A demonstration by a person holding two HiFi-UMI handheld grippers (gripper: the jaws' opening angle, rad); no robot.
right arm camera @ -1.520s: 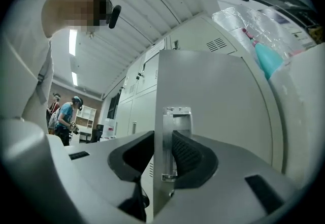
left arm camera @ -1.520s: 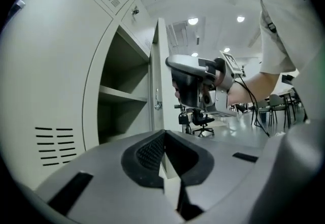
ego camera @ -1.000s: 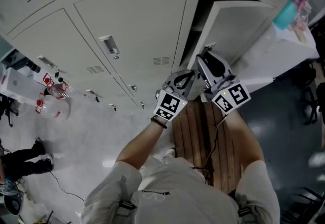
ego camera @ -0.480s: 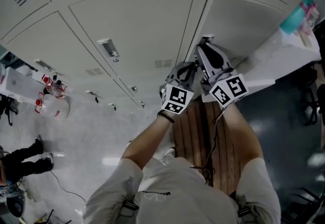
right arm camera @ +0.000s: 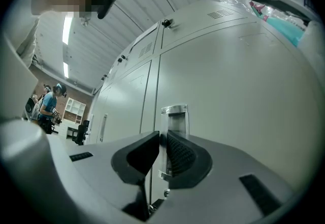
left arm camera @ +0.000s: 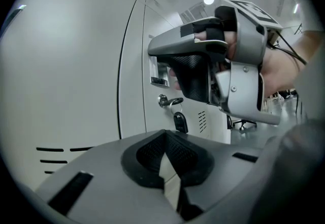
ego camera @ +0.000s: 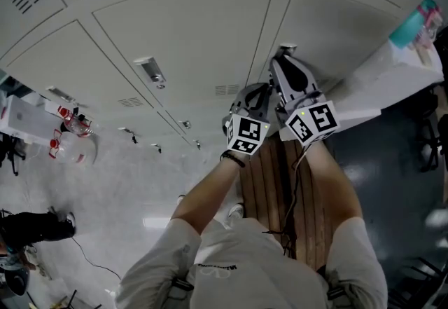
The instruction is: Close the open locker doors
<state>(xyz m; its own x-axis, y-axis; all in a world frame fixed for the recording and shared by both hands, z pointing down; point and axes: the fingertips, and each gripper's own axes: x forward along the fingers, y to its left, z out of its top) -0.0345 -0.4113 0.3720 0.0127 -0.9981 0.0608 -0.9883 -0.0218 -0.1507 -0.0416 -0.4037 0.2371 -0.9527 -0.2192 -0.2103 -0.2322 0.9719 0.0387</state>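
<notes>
Left gripper [left arm camera: 165, 153]: we are carrying one, closed, empty.
Right gripper [right arm camera: 162, 159]: one, jaws just closing; we are pinching one door handle [right arm camera: 175, 116].

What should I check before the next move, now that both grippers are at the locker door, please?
1. Is the door flush, with no dark gap? Ok.
2. Is the right gripper on the handle? Ok: its jaws have just been closing and pinch the handle's edge.
3. Is the left gripper shut and empty? Ok.
4. Has the latch caught? Cannot tell.
5. Are the other doors in view shut? Ok.
</notes>
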